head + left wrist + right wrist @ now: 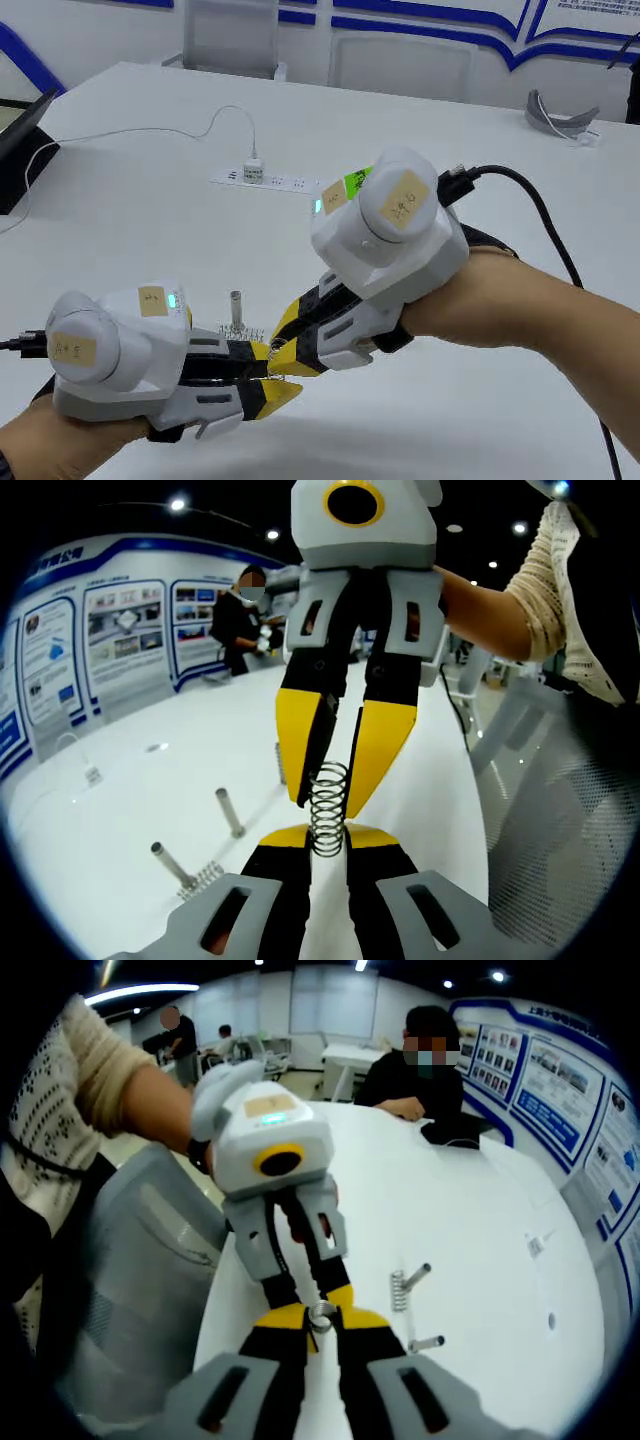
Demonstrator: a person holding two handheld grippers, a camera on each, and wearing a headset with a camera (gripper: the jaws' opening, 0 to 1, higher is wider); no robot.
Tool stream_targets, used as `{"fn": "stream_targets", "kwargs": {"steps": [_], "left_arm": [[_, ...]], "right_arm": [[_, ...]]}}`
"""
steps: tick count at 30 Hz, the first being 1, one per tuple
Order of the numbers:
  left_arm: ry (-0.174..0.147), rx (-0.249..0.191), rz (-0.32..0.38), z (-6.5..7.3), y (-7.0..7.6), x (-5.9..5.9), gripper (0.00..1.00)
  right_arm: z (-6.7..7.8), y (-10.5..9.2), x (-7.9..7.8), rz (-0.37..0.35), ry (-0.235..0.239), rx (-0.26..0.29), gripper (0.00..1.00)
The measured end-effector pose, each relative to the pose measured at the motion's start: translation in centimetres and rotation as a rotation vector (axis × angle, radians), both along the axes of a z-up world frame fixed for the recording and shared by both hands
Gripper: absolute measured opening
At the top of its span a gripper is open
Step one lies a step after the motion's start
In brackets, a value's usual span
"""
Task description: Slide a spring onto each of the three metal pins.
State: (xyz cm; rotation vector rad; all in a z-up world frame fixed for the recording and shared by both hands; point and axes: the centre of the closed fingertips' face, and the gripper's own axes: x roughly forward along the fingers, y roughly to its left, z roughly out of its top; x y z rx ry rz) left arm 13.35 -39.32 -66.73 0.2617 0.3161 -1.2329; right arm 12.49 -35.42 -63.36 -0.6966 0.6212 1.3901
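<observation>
White table (130,200) with a few small items on it.
A power strip (265,181) lies mid-table with a white charger (252,169) plugged in, its cable (150,130) trailing left. A black device (20,150) sits at the left edge, a grey curved object (560,118) far right. Nearer, a metal pin (237,308) stands upright beside loose springs (240,331).

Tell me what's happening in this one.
A person works two hand-held grippers above a white table. The left gripper and right gripper meet tip to tip, both pinching one coiled metal spring in the air. The short metal pins in view stand bare on the table, with a small cluster of spare springs lying beside them.
</observation>
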Motion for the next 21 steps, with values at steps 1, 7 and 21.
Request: {"fn": "stream_targets", "kwargs": {"steps": [1,7,21], "left_arm": [[0.002,-0.001,0.002,0.0,0.1,0.0,0.14],[0.003,0.003,0.022,0.0,0.6,0.3,0.19],[0.036,-0.012,0.112,-0.3,3.0,1.0,0.35]], "right_arm": [[0.1,-0.1,0.1,-0.004,0.000,0.001,0.12],[0.3,-0.5,0.5,-0.020,-0.006,0.001,0.12],[0.9,-2.0,2.5,-0.083,-0.025,0.007,0.12]]}}
